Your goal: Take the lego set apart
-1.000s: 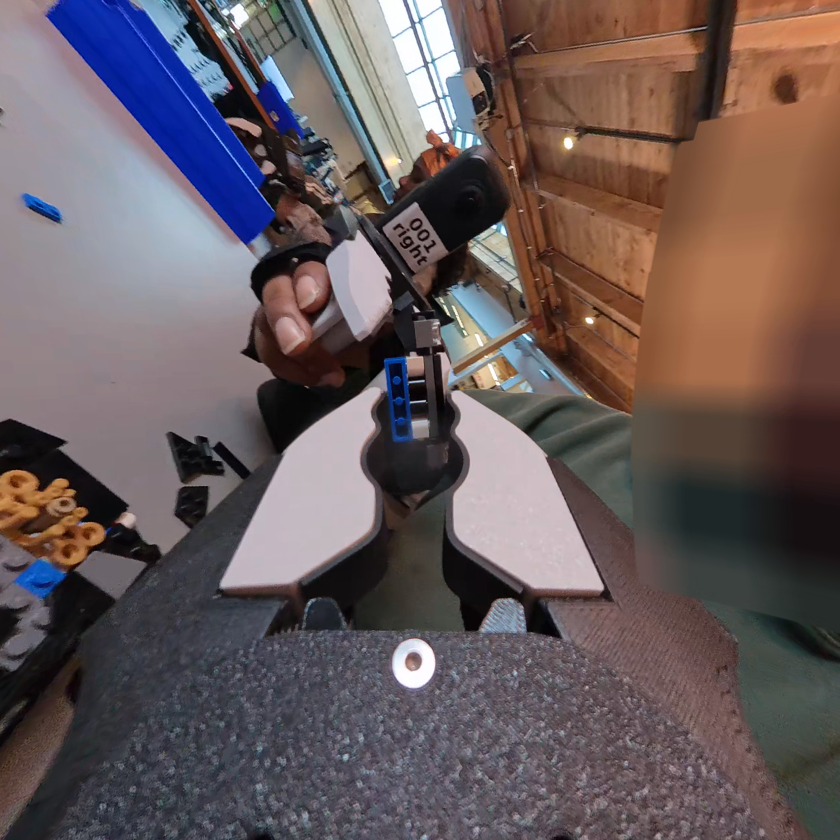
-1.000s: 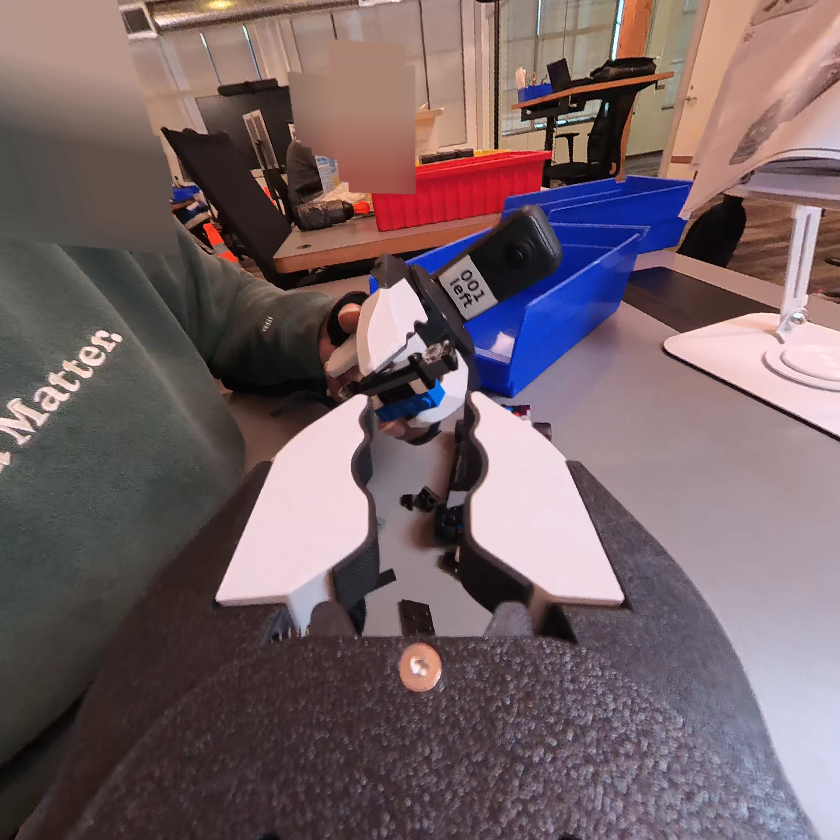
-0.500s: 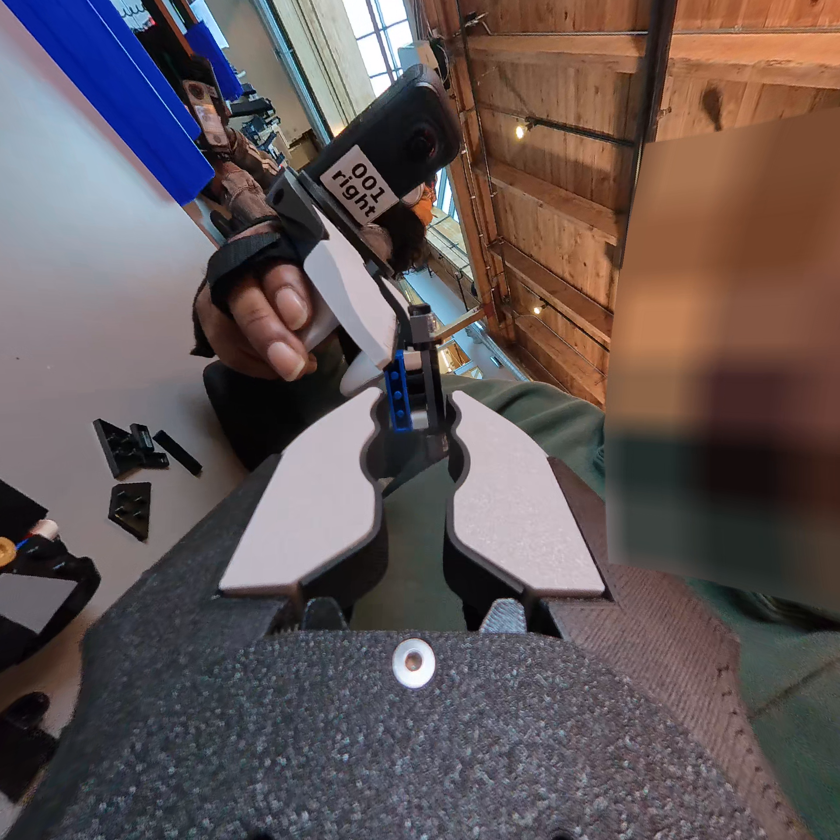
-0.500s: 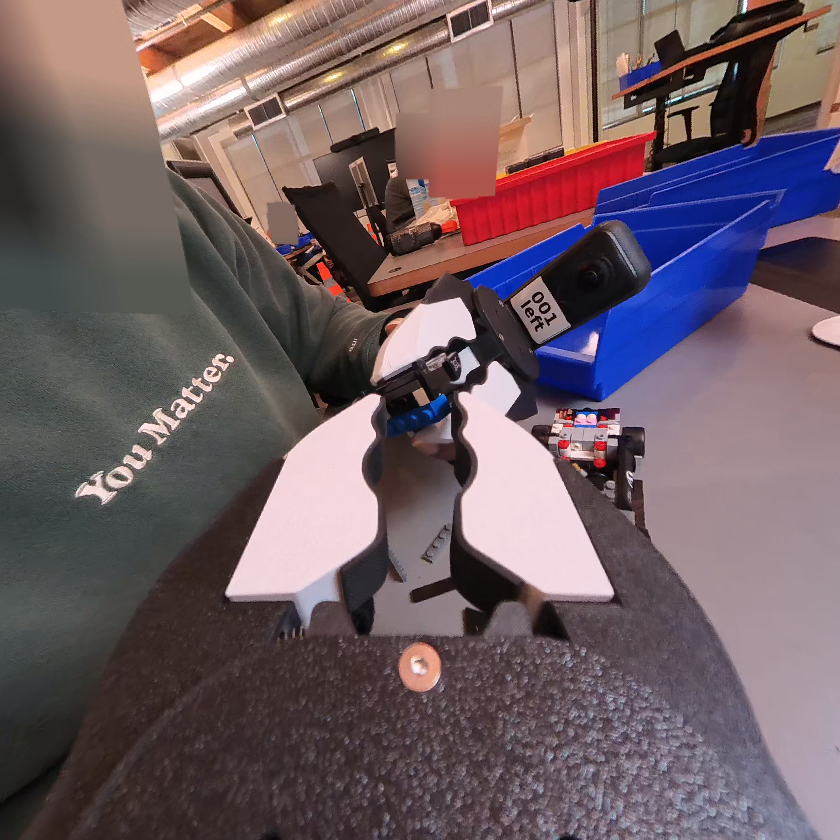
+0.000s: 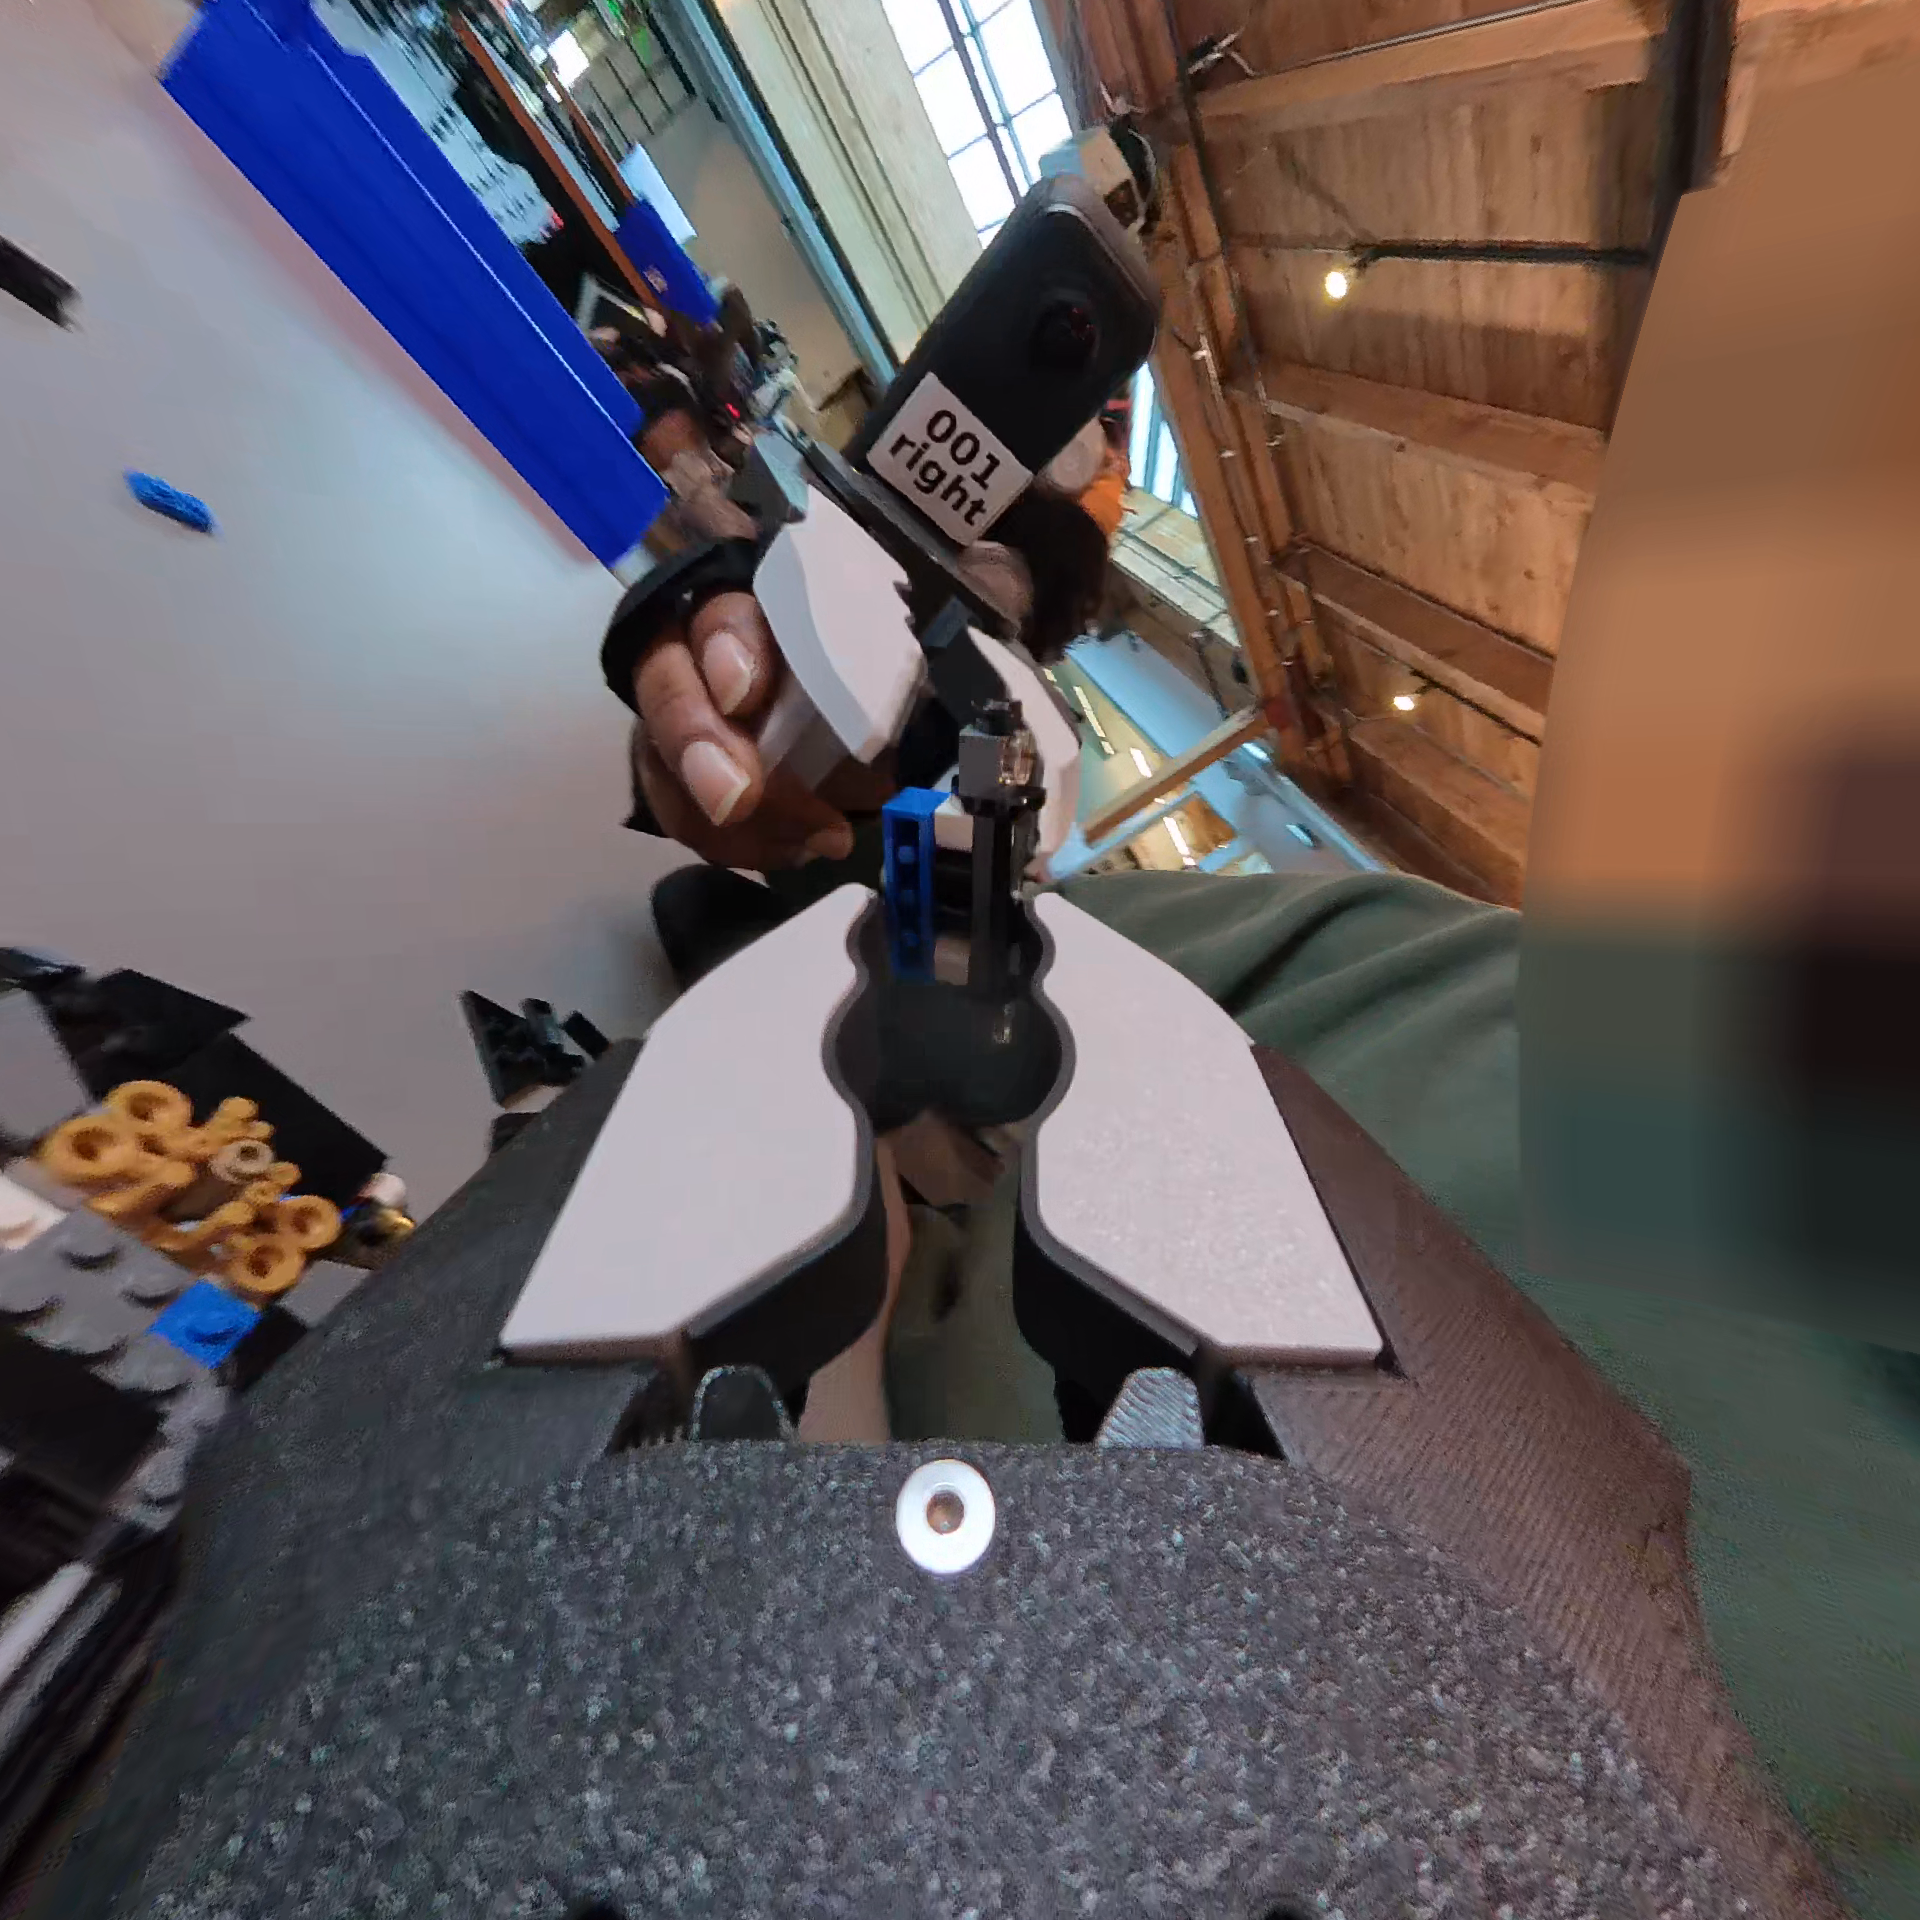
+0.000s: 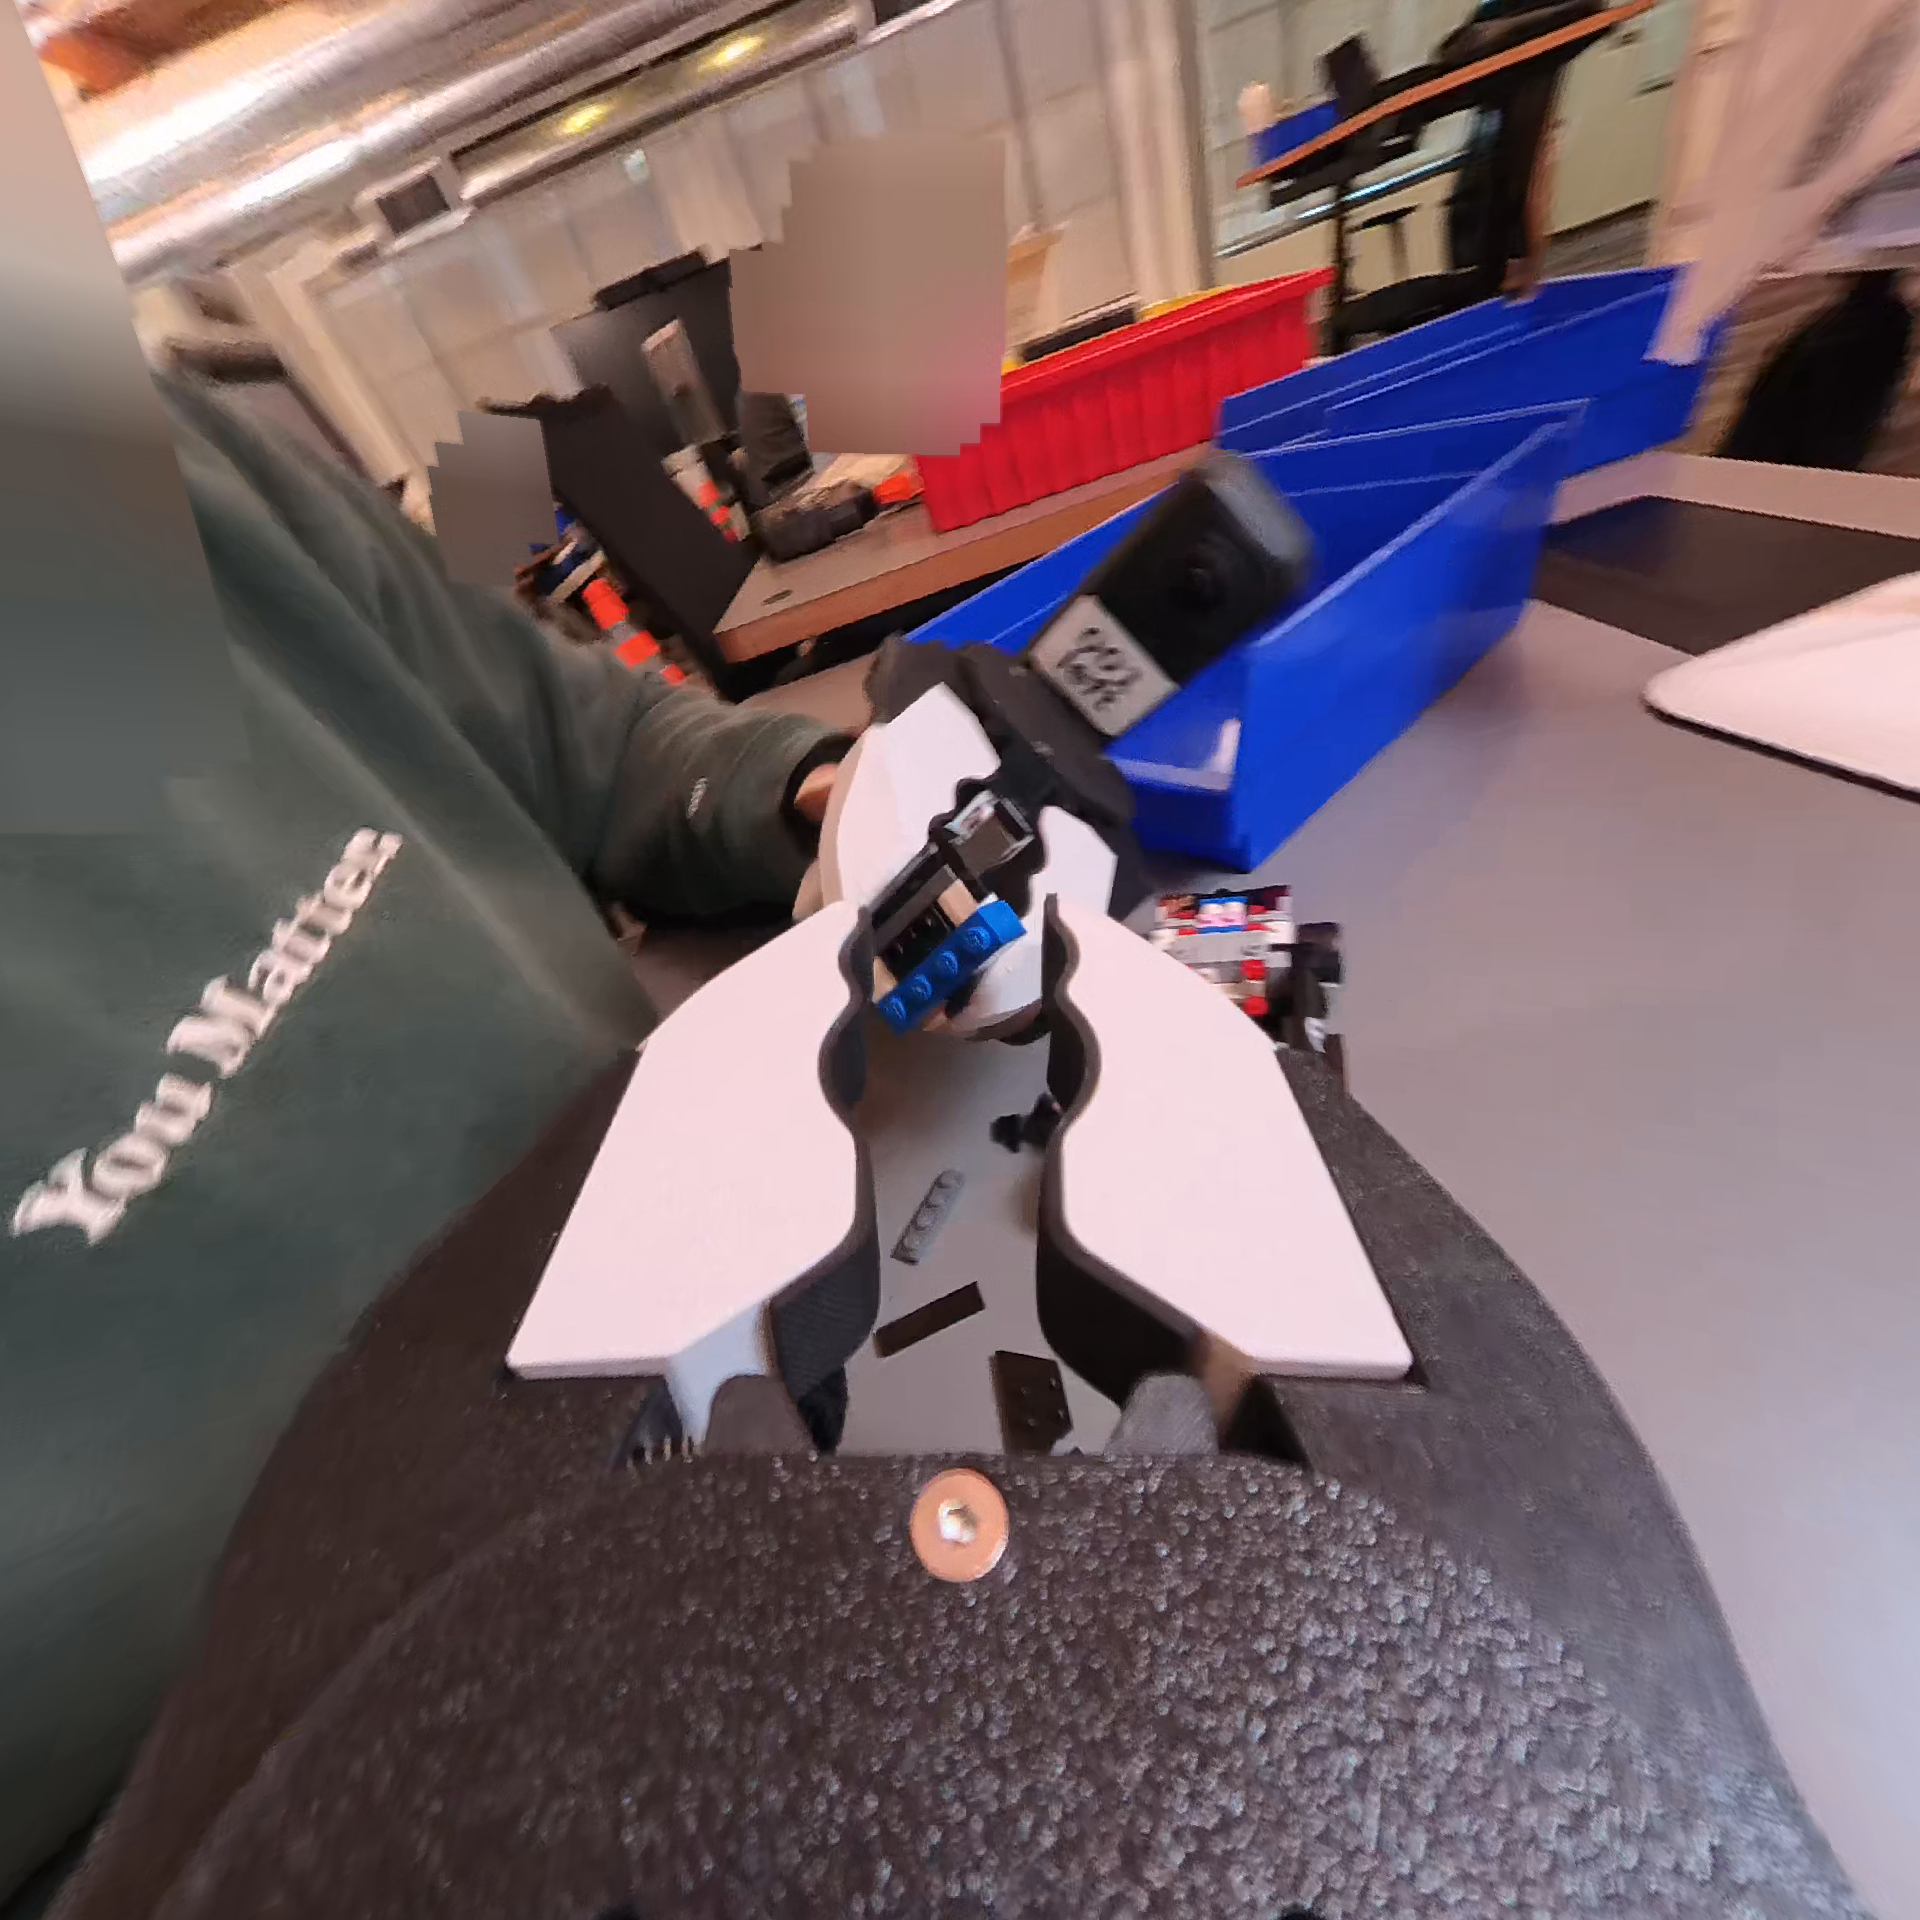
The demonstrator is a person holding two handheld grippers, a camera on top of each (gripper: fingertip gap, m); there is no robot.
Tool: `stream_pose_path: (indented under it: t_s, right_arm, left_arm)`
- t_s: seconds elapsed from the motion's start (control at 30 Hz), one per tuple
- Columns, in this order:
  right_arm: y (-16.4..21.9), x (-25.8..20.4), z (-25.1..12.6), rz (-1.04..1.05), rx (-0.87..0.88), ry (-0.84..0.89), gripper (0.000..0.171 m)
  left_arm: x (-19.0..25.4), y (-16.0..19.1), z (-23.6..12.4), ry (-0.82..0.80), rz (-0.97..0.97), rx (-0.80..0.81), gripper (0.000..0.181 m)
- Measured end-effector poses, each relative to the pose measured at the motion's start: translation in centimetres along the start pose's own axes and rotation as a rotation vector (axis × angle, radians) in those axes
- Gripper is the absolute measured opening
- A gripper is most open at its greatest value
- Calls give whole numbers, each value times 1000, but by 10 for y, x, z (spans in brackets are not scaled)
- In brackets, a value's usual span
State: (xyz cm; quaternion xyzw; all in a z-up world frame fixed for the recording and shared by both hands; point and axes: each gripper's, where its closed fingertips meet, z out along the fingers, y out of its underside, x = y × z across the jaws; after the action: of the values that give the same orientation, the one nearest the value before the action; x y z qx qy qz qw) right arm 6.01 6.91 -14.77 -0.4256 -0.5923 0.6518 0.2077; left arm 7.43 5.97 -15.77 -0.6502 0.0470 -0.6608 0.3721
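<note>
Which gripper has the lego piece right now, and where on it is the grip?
The left gripper is shut on the small lego assembly, clamping its lower end; the blue brick sticks out beyond the tips. The right gripper is open, holding nothing.

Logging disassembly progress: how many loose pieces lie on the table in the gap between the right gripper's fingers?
4: a small black piece farthest, a grey strip, a black strip, and a black square plate nearest. The fingers may hide more.

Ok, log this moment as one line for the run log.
left gripper: shut on blue-and-black lego piece | right gripper: open, at the piece | grey table: loose parts
</note>
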Motion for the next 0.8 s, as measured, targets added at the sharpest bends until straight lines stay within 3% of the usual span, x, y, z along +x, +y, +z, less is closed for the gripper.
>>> stream_pose_path:
  t_s: [0.13, 0.37, 0.5, 0.63, 0.67, 0.73, 0.8]
  right_arm:
    - [-7, 15, -6, 139, 40, 66, 32]
    - [-9, 23, 10, 319, 95, 141, 38]
    - [-5, 26, 15, 276, 76, 191, 24]
    - [-3, 26, 14, 212, 44, 205, 22]
    - [-3, 26, 13, 185, 25, 201, 22]
    - [-5, 29, 6, 67, -44, 215, 22]
    - [6, 38, -3, -123, -233, 248, 22]
  left_arm:
    - [-9, -13, -7, -102, 101, 67, 23]
    - [-23, -26, -13, -398, 452, 95, 24]
    - [-22, -28, -13, -464, 556, 98, 23]
    - [-24, -27, -13, -460, 538, 91, 24]
    - [-25, -27, -14, -463, 538, 86, 32]
    - [-23, -31, -19, -471, 551, 51, 43]
    - [-21, -41, -34, -526, 584, -2, 45]
